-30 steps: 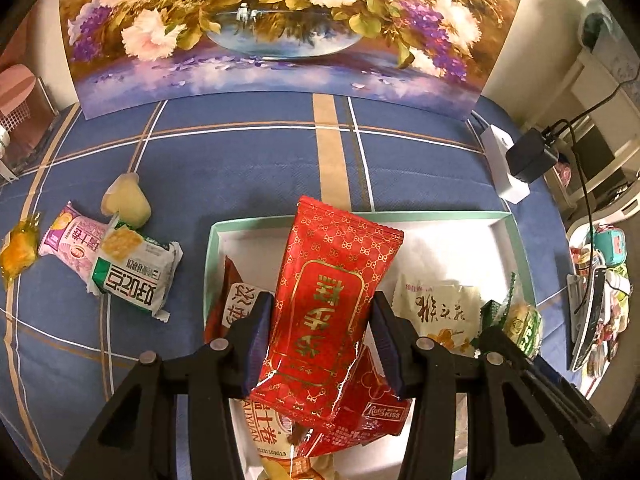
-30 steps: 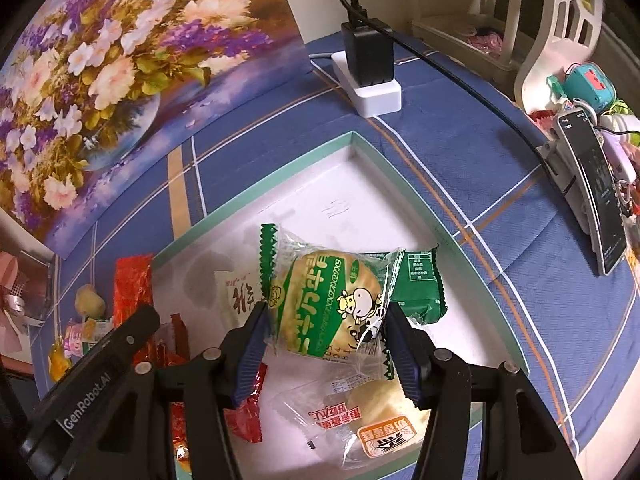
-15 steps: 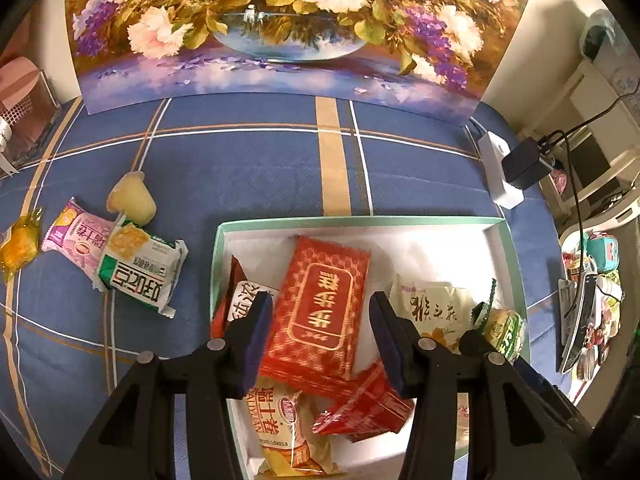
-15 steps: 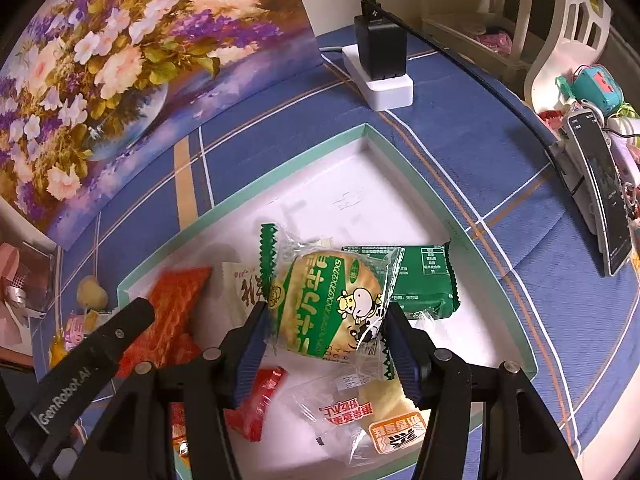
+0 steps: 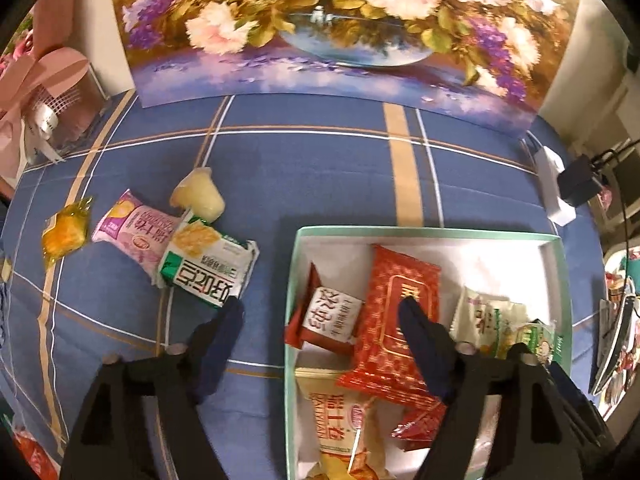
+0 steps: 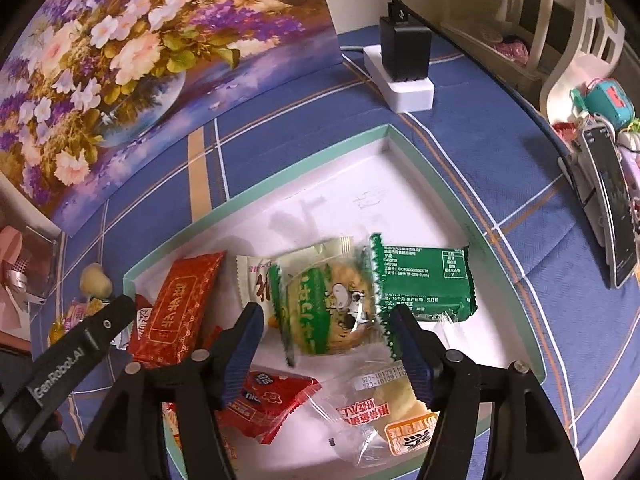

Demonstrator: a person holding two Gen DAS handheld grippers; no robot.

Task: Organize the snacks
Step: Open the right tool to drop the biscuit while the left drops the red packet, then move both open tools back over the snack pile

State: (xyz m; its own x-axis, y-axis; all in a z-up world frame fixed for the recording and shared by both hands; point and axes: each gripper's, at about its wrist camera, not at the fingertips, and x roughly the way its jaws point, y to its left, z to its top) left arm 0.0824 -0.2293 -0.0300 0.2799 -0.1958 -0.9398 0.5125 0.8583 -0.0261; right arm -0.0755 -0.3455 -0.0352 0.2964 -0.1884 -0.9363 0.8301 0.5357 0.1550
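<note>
The snacks sit mostly in my white tray (image 6: 448, 184) with its green rim: the round green-wrapped cake (image 6: 328, 312) lies between the spread fingers of my right hand-held gripper (image 6: 326, 322), which is open and grips nothing, the packet blurred so I cannot tell whether either pad touches it. Just beside it to the right lies a dark green packet (image 6: 424, 280), a cream packet (image 6: 256, 280) peeks out on its left, and a clear-wrapped bun (image 6: 384, 412) lies nearer me under that gripper. My left hand-held gripper (image 5: 320, 312) is also wide open and empty, one finger over the blue checked cloth of the desk (image 5: 320, 176), the other over the long red packet (image 5: 396, 312) in the tray. Outside the tray, on the cloth to the left, lie a green-and-white biscuit packet (image 5: 208, 268), a pink packet (image 5: 136, 232), a jelly cup (image 5: 198, 196) and an amber candy (image 5: 66, 232). A flower painting (image 5: 320, 20) stands behind.
</note>
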